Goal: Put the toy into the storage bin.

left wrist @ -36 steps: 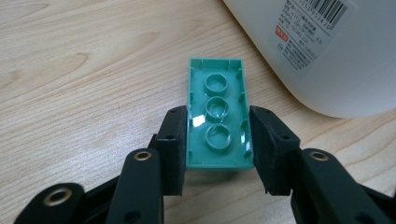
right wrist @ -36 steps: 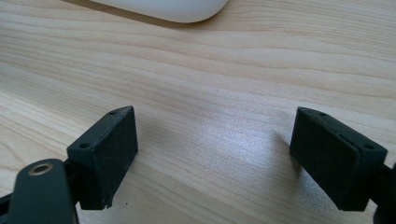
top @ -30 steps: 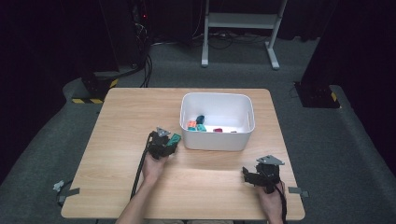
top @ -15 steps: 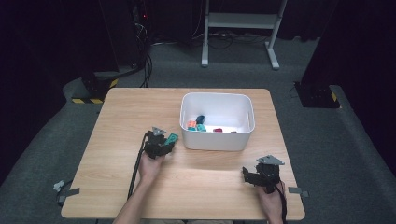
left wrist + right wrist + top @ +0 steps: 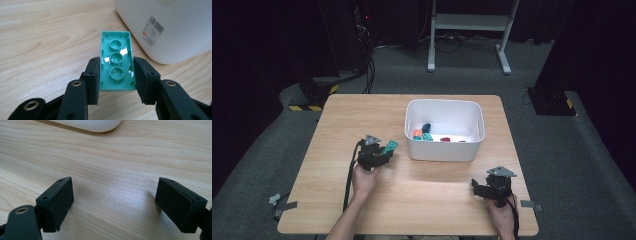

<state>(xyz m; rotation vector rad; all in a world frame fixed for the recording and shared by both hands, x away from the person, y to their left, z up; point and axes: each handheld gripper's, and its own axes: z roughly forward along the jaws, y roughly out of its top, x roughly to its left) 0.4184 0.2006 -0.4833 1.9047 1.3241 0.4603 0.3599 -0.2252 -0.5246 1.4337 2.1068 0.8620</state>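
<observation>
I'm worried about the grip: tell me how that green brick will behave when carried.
The green brick looks like hard, hollow plastic, so probably stiff and light. Its glossy sides could slip, though the left gripper clamps both long walls squarely.

A teal green brick (image 5: pixel 117 66), a white bin (image 5: pixel 445 131), a pale wood-grain table (image 5: pixel 337 130).

White bin (image 5: pixel 170 27) cut off; contents too small.

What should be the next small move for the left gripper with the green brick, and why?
Probably carry it up and over the near wall of the white bin before opening. The left gripper is shut on the green brick, the bin stands just beside it, and other bricks already lie inside.
</observation>
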